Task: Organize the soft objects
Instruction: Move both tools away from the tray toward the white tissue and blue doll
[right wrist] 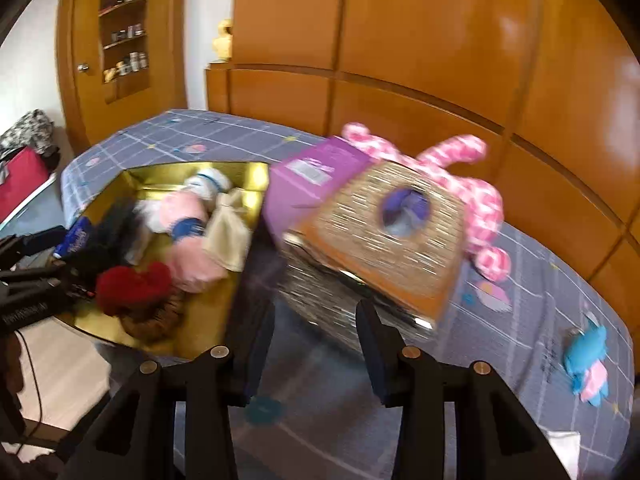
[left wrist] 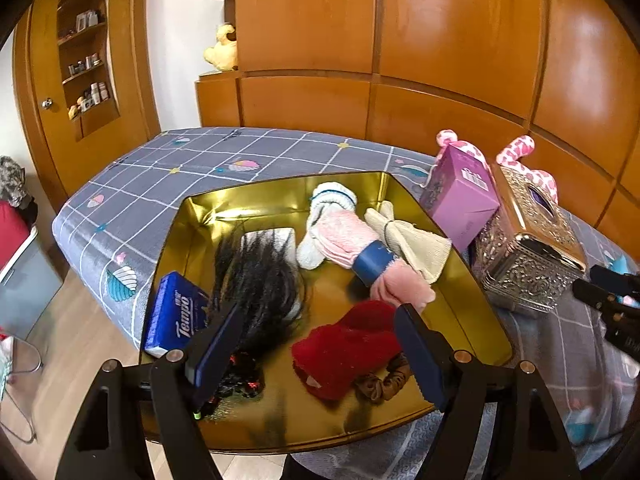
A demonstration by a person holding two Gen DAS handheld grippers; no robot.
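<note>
A gold tin (left wrist: 200, 216) sits on the bed and holds soft things: a red knit hat (left wrist: 344, 348), a black wig (left wrist: 256, 272), a pink rolled cloth with a blue band (left wrist: 360, 248), a white sock (left wrist: 332, 196), a beige cloth (left wrist: 412, 240), a brown scrunchie (left wrist: 384, 380) and a blue Tempo tissue pack (left wrist: 176, 312). My left gripper (left wrist: 320, 348) is open above the tin's near end, its jaws either side of the red hat. My right gripper (right wrist: 316, 344) is open and empty over the bedsheet, just before the ornate tissue box (right wrist: 380, 248).
A purple box (right wrist: 312, 184) leans by the ornate tissue box (left wrist: 528, 248). A pink spotted plush (right wrist: 476, 200) lies behind them. A small blue and pink toy (right wrist: 588, 360) lies on the sheet at right. Wooden wardrobe panels stand behind the bed (left wrist: 200, 156).
</note>
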